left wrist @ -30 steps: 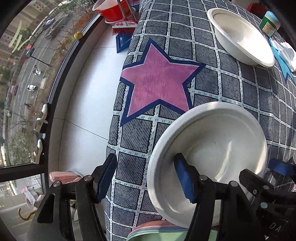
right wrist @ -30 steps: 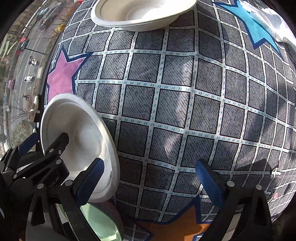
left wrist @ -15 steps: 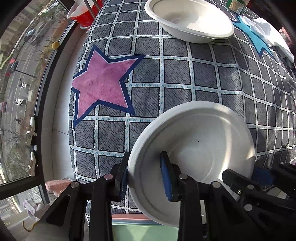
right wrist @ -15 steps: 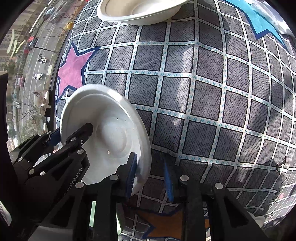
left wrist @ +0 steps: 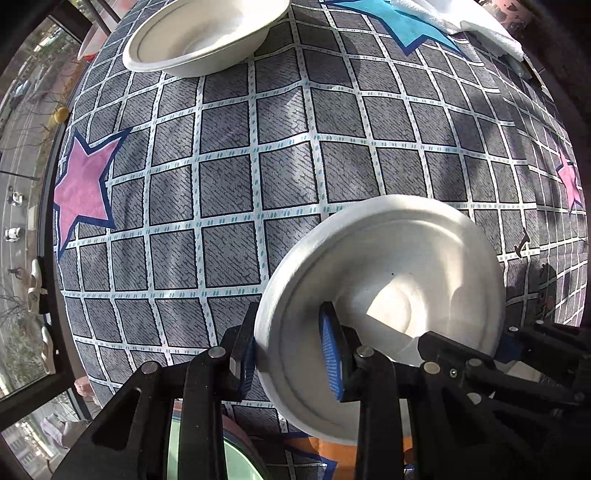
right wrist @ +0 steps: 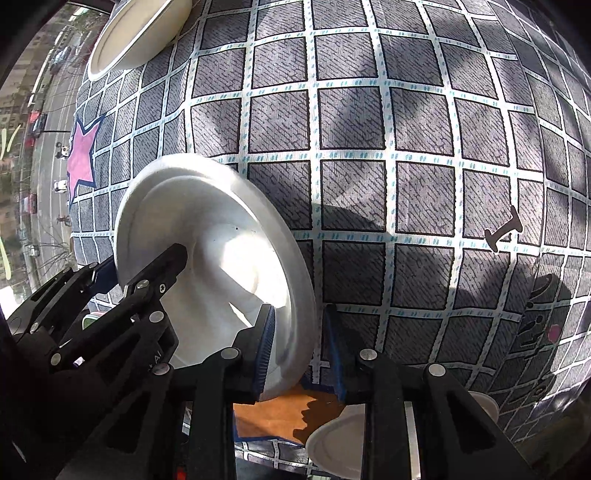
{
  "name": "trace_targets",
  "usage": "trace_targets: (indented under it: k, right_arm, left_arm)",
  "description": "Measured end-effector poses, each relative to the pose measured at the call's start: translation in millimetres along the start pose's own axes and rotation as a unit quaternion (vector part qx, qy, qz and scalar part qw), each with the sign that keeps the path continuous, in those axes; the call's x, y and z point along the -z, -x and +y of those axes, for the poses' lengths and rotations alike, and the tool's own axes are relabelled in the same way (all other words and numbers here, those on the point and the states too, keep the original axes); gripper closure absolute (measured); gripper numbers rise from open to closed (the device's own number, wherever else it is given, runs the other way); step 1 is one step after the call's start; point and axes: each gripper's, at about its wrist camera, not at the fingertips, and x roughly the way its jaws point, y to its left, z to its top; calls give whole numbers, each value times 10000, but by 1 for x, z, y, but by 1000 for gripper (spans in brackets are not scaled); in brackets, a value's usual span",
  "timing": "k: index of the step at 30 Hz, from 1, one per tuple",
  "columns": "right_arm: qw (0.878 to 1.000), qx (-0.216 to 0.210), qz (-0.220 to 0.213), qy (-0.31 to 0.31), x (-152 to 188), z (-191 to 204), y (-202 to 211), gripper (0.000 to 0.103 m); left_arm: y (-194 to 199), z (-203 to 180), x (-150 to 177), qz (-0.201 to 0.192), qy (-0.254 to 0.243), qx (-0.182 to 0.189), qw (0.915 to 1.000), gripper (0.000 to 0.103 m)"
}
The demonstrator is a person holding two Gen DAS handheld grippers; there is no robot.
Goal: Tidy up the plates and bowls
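A white paper bowl [left wrist: 384, 266] is held tilted above the checked tablecloth, gripped on opposite rims by both grippers. My left gripper [left wrist: 291, 356] is shut on its left rim. My right gripper [right wrist: 301, 350] is shut on its right rim, and the bowl also shows in the right wrist view [right wrist: 221, 258]. A second white bowl [left wrist: 203, 33] sits upright at the table's far edge and shows in the right wrist view [right wrist: 129, 40] too.
The grey checked cloth [left wrist: 258, 166] with pink and blue stars covers the table. A green plate [left wrist: 207, 461] lies below my left gripper. A small white dish [right wrist: 340, 439] sits near the front edge. A white towel [left wrist: 472, 22] lies far right. A window runs along the left.
Both grippers have closed on the bowl's rims and carried it to the right over the cloth, lifted and tilted. The far bowl now appears further left.
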Motion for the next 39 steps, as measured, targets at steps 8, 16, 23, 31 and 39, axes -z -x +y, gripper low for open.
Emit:
trace_targets:
  k: [8,16,23,31,39]
  right_arm:
    - [9997,-117,-159,141,-4,-4,28,74]
    - [9990,-218,-357,130,-2,-40,65,74]
    - [9986,-228,-475,-40,21,-65,81,74]
    - [9979,-251,-421,-432,60,-98,85,74]
    - [9955,-176,-286,-884,94,-131,73,74]
  left_arm:
    - [31,1,1,-181,-15,-103,9998,70]
    - [66,-29,16,-393,-333,-155,9986,70]
    - [87,-62,29,-499,-648,-15,9966,70]
    - [81,-94,54,-508,-1176,93,9917,70]
    - [65,-124,77,-257,-1614,148,9864,69]
